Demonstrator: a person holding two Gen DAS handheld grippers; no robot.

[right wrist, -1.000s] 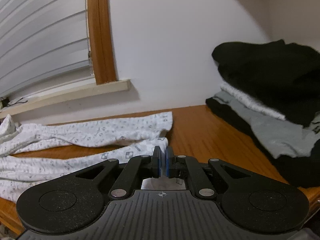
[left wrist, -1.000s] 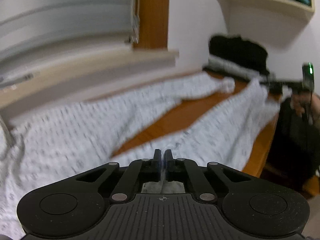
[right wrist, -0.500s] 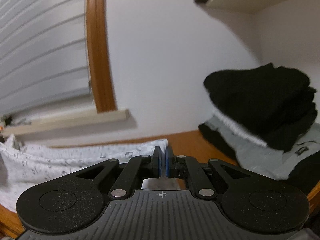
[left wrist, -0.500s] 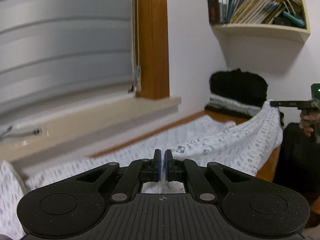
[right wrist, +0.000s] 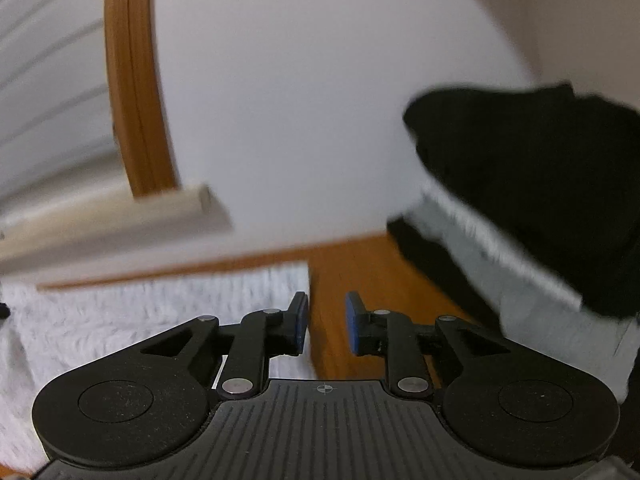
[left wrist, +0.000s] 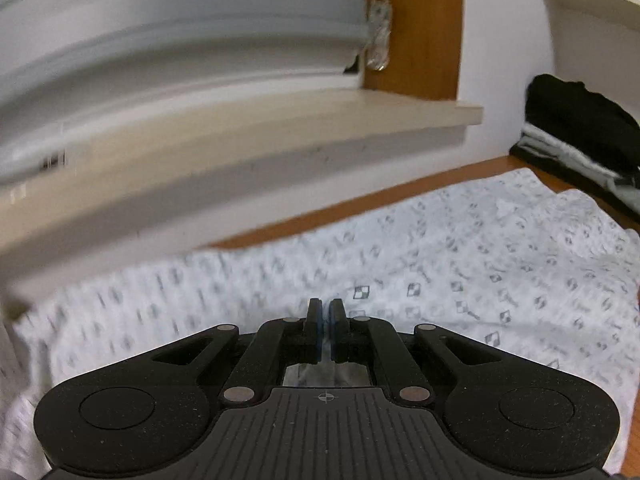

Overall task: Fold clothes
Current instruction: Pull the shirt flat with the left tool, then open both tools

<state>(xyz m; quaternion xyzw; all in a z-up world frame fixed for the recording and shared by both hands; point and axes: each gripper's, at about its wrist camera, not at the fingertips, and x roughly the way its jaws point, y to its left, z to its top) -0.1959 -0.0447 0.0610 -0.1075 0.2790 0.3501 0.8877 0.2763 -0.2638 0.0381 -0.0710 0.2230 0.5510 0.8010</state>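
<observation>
Two grippers, left gripper (left wrist: 325, 330) pinched tight on the patterned white garment (left wrist: 460, 264), right gripper (right wrist: 327, 322) parted and empty, garment edge by its left finger, folded pile (right wrist: 540, 200) beyond its right finger.

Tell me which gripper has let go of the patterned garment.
The right gripper: its blue-padded jaws stand apart with bare table between them. The left gripper is shut on the white patterned garment.

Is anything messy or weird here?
Nothing looks broken or spilled. The white patterned garment lies folded on the wooden table, only a bit rumpled at its right edge. The clothes stack beside it sits tidy.
</observation>
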